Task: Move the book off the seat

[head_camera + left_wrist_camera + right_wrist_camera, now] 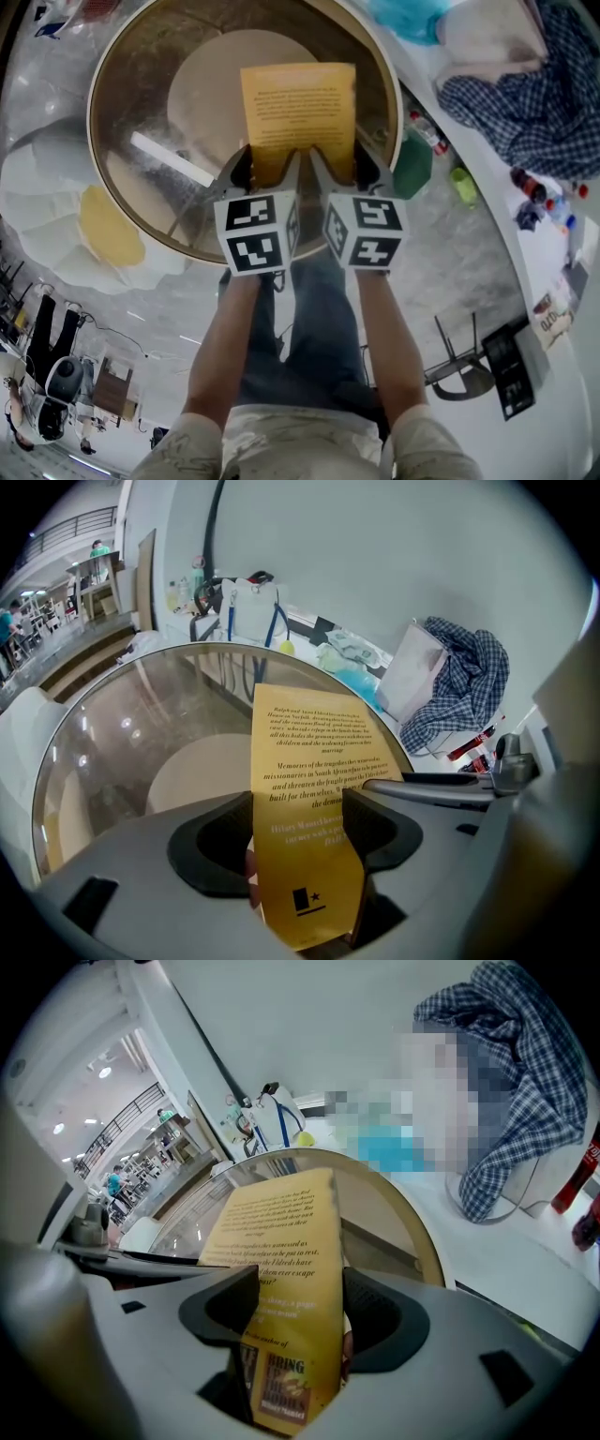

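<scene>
A yellow book (299,111) with dark print on its back cover is held above a round bowl-shaped chair (112,84) with a cream seat cushion (211,89). My left gripper (266,175) is shut on the book's near left edge and my right gripper (334,175) is shut on its near right edge, side by side. In the left gripper view the book (314,789) stands pinched between the dark jaw pads. The right gripper view shows the same book (281,1269) clamped the same way.
A white counter (511,202) runs along the right with a checked shirt (525,94), bottles (530,187) and a green object (464,185). A white cushion with a yellow patch (108,225) lies left of the chair. The floor is grey marble. A black stool (459,361) stands lower right.
</scene>
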Demonstrator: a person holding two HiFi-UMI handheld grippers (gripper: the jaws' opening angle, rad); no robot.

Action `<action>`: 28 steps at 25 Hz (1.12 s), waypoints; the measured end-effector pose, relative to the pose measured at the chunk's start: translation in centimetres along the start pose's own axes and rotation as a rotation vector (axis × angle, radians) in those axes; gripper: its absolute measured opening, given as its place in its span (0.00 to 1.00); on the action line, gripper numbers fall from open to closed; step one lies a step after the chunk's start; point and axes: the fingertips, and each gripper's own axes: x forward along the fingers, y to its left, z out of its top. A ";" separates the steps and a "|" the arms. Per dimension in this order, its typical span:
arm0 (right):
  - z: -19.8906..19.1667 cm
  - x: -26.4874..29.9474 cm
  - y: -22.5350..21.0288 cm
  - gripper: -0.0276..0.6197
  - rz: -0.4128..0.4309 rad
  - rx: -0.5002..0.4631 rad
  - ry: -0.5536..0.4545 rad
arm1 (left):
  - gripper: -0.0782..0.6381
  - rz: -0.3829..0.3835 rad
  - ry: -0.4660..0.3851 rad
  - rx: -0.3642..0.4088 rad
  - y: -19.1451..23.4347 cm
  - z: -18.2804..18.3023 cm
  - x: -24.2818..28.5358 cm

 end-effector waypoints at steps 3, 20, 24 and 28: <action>-0.1 0.1 -0.1 0.48 -0.005 -0.002 0.004 | 0.53 0.001 0.000 -0.002 -0.1 -0.1 0.2; 5.6 -4.0 1.2 0.48 -0.030 -0.064 -0.081 | 0.52 0.048 -0.105 0.000 0.9 4.6 -5.1; 10.0 -7.4 2.3 0.48 -0.031 -0.089 -0.150 | 0.52 0.053 -0.167 0.031 1.0 8.4 -8.6; 14.5 -11.7 3.8 0.48 -0.044 -0.099 -0.229 | 0.52 0.056 -0.245 0.049 0.5 12.2 -13.7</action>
